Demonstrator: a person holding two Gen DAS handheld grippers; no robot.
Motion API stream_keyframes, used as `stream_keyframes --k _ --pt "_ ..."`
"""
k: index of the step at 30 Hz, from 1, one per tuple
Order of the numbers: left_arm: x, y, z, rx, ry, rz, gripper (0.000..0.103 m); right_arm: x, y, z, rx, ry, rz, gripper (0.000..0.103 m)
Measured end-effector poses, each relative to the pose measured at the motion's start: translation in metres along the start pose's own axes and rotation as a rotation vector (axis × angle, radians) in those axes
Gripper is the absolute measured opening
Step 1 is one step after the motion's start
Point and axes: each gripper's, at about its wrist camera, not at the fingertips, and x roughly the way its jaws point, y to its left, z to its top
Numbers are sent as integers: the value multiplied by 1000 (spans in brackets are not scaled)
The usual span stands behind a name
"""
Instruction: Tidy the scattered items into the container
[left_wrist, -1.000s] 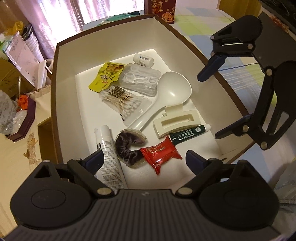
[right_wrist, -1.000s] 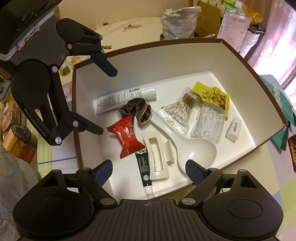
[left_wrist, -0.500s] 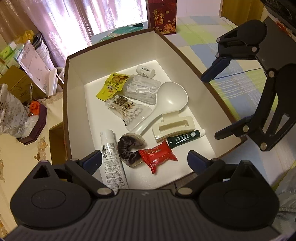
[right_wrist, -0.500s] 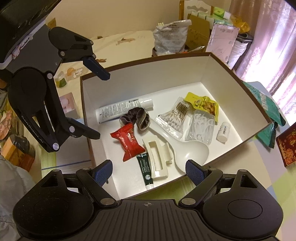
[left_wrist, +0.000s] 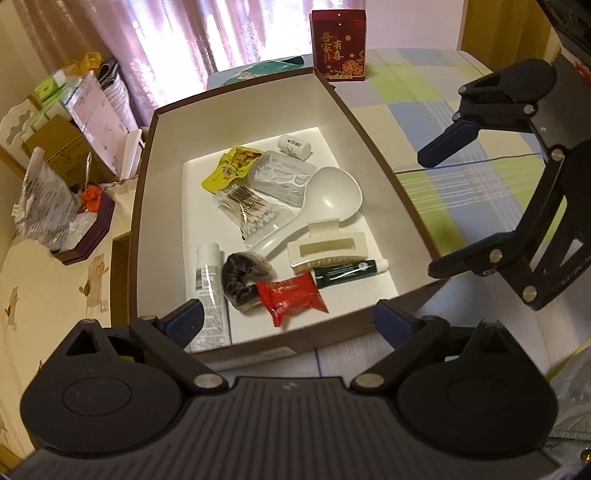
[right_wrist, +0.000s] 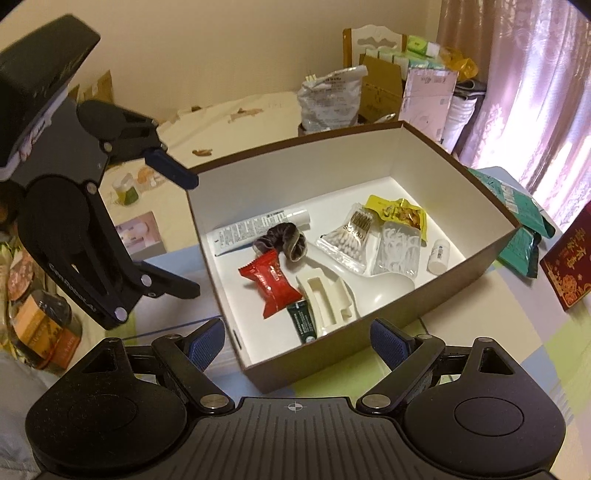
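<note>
Pink curtains and stacked cartons are backing a surface under a checked cloth (left_wrist: 436, 122), where we are holding both tools above the box (left_wrist: 354, 110). Our left tool (left_wrist: 288, 314) is gaping wide with nothing between its blue pads, hanging over the box's near wall. Our right tool (right_wrist: 297, 336) is likewise spread wide and empty, just outside its own near wall; each tool is showing in the other's view, off to the side of the box. Inside, nearest the left tool, the white tube (left_wrist: 208, 291), the dark scrunchie (left_wrist: 242, 278) and the red sachet (left_wrist: 291, 299) are lying in a row, the scrunchie touching the sachet. Beyond them the cream hair claw (left_wrist: 328, 251) is resting against the green tube (left_wrist: 349, 271). Farther in, the white spoon (left_wrist: 332, 195) is lying partly under the cotton swab bag (left_wrist: 251, 214) and the floss pick box (left_wrist: 284, 175), with the yellow snack packet (left_wrist: 231, 168) and small white bottle (left_wrist: 294, 146) toward the far wall. A red gift box (left_wrist: 339, 44) is standing at the surface's far edge.
</note>
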Motion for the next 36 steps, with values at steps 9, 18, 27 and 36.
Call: stream_keyframes --k 9,18,27,36 --pt "-18 -30 -12 -119 -8 52 97 -23 4 -26 61 -58 -2 91" --pt "-42 -57 -23 -273 -91 159 98 -48 5 -54 152 -120 -34 91" --pt "-58 -86 -37 -421 -103 166 98 -65 2 -88 244 -125 -108 91" --pt "-65 -114 -48 -469 -81 191 98 -84 1 -114 318 -144 -118 91"
